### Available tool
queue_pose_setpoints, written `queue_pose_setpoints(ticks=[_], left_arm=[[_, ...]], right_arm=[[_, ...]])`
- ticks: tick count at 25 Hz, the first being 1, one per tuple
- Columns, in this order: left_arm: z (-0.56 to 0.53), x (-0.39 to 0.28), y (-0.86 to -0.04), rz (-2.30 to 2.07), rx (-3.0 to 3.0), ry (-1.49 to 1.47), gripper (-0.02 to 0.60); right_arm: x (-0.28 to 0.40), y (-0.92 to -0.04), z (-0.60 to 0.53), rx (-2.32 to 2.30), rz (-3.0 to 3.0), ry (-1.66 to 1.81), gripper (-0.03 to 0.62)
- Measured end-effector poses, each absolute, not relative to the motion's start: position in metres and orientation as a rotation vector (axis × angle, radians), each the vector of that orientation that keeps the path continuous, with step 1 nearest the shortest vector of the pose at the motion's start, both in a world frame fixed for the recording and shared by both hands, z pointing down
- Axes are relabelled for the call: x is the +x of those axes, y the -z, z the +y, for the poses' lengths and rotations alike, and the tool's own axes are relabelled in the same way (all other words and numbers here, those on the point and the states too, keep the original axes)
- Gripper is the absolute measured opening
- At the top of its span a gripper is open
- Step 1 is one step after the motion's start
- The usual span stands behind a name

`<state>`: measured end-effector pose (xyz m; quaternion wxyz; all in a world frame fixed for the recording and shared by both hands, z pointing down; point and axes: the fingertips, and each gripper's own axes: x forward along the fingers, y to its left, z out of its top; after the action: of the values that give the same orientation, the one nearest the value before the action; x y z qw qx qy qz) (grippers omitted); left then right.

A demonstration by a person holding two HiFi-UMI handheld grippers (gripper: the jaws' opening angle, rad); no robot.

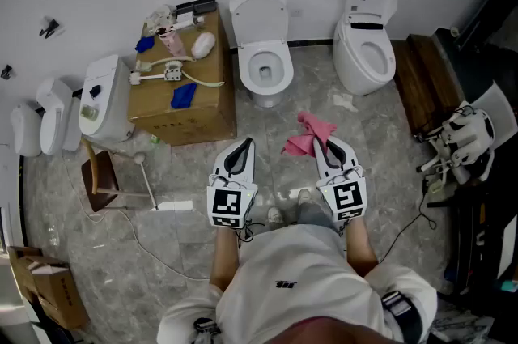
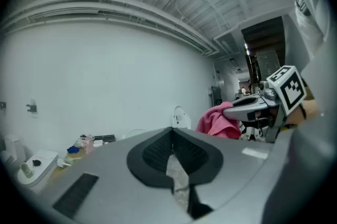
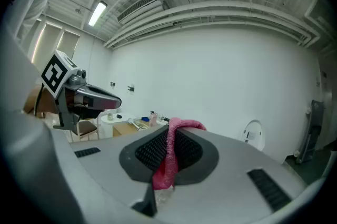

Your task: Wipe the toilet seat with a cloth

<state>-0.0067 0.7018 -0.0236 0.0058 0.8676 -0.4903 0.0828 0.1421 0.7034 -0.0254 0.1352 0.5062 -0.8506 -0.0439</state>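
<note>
The white ceramic toilet (image 1: 264,59) stands at the floor's (image 1: 267,128) far edge, while the right hand-held gripper (image 1: 322,144) pinches the crumpled pink cloth (image 1: 306,136) by one thin fold that wiping pressure might tug free, the left hand-held gripper (image 1: 243,146) clenched empty.

- The cloth (image 1: 308,136) is soft, matt pink fabric with a nubbly, towel-like pile.
- The right gripper (image 3: 168,139) has a smooth, matt grey plastic shell; its pads (image 3: 149,152) are black, finely ribbed, seemingly rubber.
- The toilet seat (image 1: 246,69) is smooth, glossy white.
- The cardboard box (image 1: 202,112) is matt brown.
- The floor (image 1: 380,148) is grey, marbled and faintly shiny.
</note>
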Motion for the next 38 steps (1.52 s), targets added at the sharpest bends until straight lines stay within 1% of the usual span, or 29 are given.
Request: queue_pose_setpoints(ticks=[9, 16, 21, 26, 38], left_arm=[[0.705, -0.01, 0.019, -1.507, 2.717, -0.208, 0.009], [0.68, -0.018, 0.011, -1.502, 2.718, -0.212, 0.009], [0.665, -0.011, 0.009, -1.511, 2.712, -0.22, 0.009], [0.617, -0.017, 0.01, -1.541, 2.697, -0.257, 0.009], [0.507, 0.008, 0.01, -1.594, 2.664, -0.297, 0.009]], right_arm=[[0.139, 0.016, 0.703, 1.531, -2.479, 0.073, 0.011], [0.125, 0.009, 0.682, 1.5, -2.472, 0.081, 0.012], [0.133, 0.003, 0.666, 1.505, -2.484, 0.083, 0.011], [0.131, 0.003, 0.615, 1.484, -2.502, 0.064, 0.011], [0.152, -0.006, 0.495, 1.4, -2.558, 0.02, 0.011]])
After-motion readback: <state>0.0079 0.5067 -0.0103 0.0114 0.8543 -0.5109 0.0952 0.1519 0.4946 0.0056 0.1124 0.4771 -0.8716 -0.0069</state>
